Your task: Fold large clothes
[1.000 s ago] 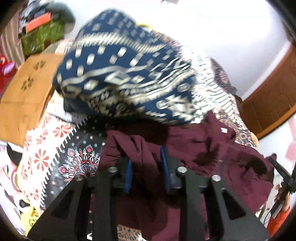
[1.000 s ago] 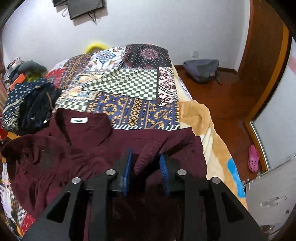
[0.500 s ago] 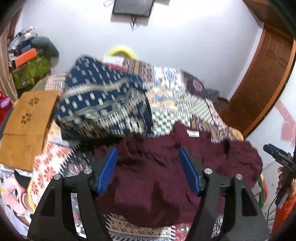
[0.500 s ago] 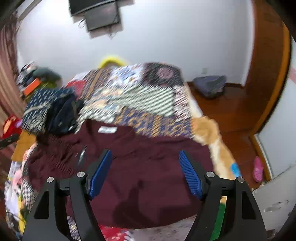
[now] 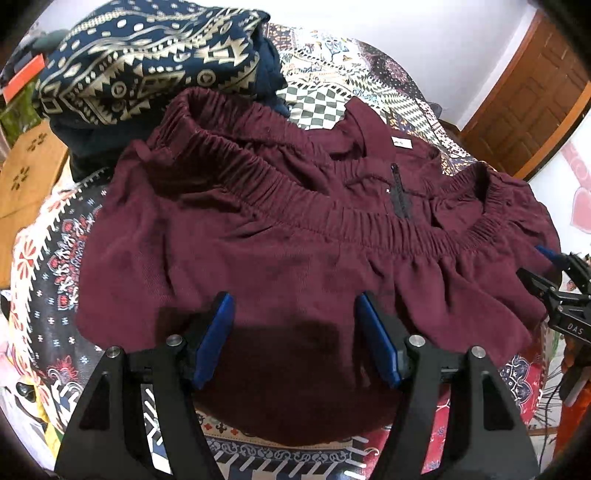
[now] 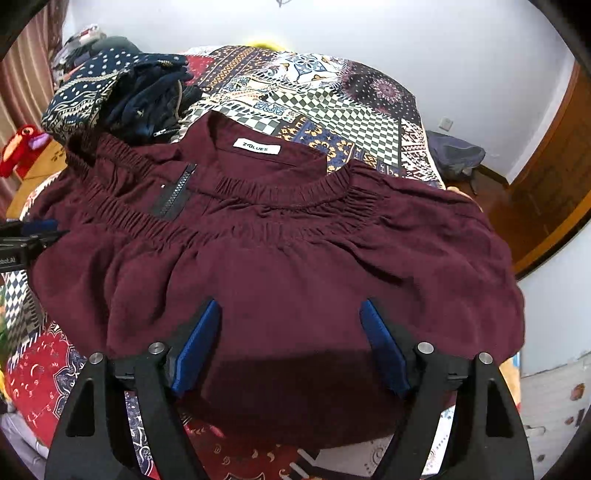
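Nearest, my left gripper (image 5: pixel 295 328) hangs over the bed's near edge with its blue pads (image 5: pixel 214 343) spread wide and nothing between them but air above the maroon garment (image 5: pixel 280 236). My right gripper (image 6: pixel 291 339) is over the same edge; its jaws are opening, no cloth pinched between them. The garment lies folded across the near half of the patchwork bedspread (image 6: pixel 332 96), its gathered elastic band (image 6: pixel 280 192) running side to side.

Only the right view lets me read the white neck label (image 6: pixel 256 147) and shows the short black zip (image 6: pixel 177 192) clearly; it also catches my left gripper poking in at its left border. The left view instead shows my right gripper at its right border.

Farther back, toward the bed's far left corner, sits a navy patterned bundle (image 5: pixel 147 70), much larger in the left view. Beyond it all stands a white wall (image 6: pixel 369 33).
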The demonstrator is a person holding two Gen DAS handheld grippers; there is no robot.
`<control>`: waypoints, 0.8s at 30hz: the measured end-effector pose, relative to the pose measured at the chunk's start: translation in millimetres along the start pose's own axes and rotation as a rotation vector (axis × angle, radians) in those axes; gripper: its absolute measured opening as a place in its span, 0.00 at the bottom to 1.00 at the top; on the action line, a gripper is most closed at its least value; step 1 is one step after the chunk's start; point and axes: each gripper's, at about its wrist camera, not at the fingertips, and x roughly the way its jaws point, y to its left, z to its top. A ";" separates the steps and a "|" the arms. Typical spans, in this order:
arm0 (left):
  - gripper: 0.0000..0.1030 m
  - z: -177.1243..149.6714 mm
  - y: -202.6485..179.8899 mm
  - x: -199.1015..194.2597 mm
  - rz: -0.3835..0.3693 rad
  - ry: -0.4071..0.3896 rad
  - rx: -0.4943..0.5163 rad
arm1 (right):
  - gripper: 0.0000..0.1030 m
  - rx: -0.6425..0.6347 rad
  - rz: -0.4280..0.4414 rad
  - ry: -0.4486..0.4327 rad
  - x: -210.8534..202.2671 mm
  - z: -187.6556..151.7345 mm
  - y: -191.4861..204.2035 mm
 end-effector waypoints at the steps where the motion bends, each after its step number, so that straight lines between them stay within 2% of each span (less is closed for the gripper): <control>1: 0.66 0.0 0.9 -3.4 0.000 -0.002 -0.006 | 0.74 0.002 0.001 0.003 -2.4 1.8 0.2; 5: 0.66 -2.5 17.0 -24.3 -0.004 -0.050 -0.075 | 0.74 0.024 0.056 -0.013 -12.4 8.0 1.8; 8: 0.67 -8.8 34.1 -41.2 0.034 -0.093 -0.129 | 0.74 0.031 0.075 -0.040 -19.5 11.9 10.1; 12: 0.77 -18.8 58.9 -54.1 0.123 -0.134 -0.225 | 0.74 0.032 0.110 -0.079 -28.0 16.1 23.5; 16: 0.78 -29.3 82.6 -52.8 0.126 -0.123 -0.315 | 0.74 0.010 0.126 -0.094 -29.3 19.4 38.9; 18: 0.78 -37.1 94.3 -50.1 0.084 -0.104 -0.375 | 0.74 -0.011 0.123 -0.090 -26.0 19.4 48.5; 22: 0.78 -50.4 111.7 -29.0 -0.190 -0.030 -0.550 | 0.74 -0.041 0.133 -0.052 -12.9 16.7 60.1; 24: 0.78 -54.1 115.1 -16.5 -0.286 0.000 -0.611 | 0.74 -0.041 0.139 -0.022 -3.6 13.7 62.9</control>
